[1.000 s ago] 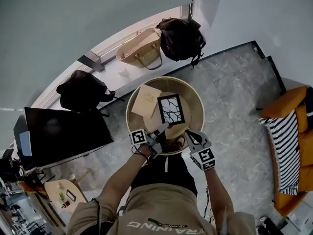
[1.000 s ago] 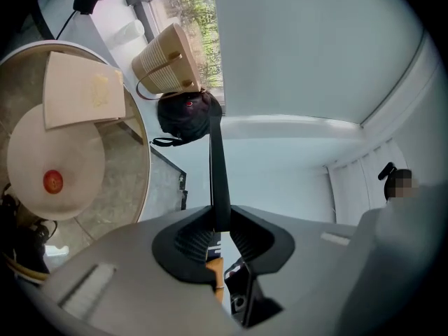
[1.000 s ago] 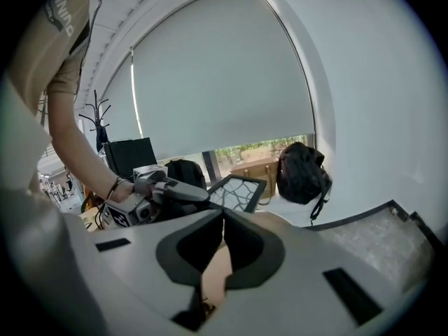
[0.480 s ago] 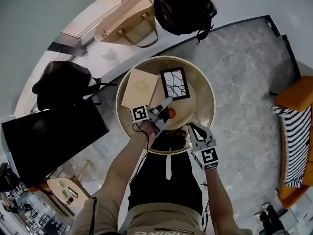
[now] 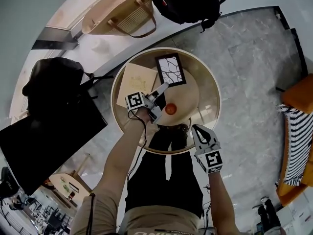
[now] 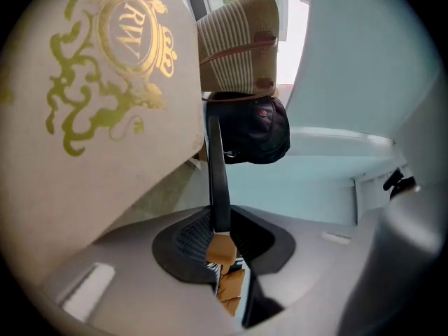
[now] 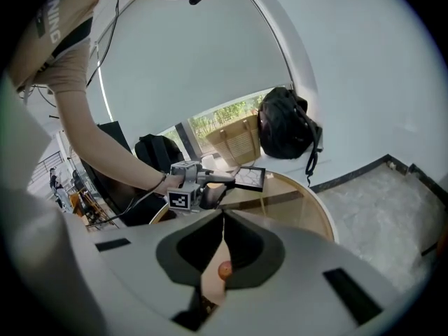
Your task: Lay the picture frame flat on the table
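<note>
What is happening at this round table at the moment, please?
The person's left gripper is shut on the edge of the picture frame, which is face up and nearly level over the round table; whether it rests on the top yet is unclear. The right gripper hangs empty, jaws together, by the table's near rim. A cream card with a gold crest and an orange ball lie beside the frame.
</note>
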Demonstrator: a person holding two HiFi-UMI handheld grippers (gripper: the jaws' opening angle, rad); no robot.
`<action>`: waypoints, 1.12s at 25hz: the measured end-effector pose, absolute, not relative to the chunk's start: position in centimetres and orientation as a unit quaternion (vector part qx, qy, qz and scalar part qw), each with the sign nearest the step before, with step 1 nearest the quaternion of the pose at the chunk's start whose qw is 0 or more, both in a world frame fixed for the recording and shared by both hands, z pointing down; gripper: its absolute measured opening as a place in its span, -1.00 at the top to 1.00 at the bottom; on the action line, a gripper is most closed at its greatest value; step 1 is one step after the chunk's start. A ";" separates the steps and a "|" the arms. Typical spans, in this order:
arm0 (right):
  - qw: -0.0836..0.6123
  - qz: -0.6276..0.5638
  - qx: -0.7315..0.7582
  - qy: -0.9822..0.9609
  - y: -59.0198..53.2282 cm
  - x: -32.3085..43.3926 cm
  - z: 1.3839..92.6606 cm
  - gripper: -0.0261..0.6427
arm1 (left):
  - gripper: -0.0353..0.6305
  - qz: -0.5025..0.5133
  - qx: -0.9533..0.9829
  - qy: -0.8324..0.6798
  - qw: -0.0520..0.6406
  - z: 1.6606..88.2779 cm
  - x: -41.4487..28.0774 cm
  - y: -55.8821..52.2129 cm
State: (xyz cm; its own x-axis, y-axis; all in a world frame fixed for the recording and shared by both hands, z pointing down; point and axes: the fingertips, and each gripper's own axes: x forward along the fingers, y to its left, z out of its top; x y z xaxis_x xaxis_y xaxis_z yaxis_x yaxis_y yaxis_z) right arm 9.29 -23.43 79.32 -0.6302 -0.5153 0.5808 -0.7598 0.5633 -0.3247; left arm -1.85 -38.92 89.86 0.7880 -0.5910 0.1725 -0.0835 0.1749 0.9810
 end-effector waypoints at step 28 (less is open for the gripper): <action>0.193 0.314 0.353 -0.860 -21.7 7.1 79.3 0.90 | 0.02 -0.065 0.537 -0.430 0.723 91.7 -2.6 -38.3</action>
State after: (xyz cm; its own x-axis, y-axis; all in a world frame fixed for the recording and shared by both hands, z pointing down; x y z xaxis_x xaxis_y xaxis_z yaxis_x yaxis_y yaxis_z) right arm 7.10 -21.70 79.33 -0.6760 -0.4858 0.5541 -0.7287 0.5529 -0.4041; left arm -2.59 -38.25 91.71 0.6218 -0.5557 0.5519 -0.3679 0.4148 0.8322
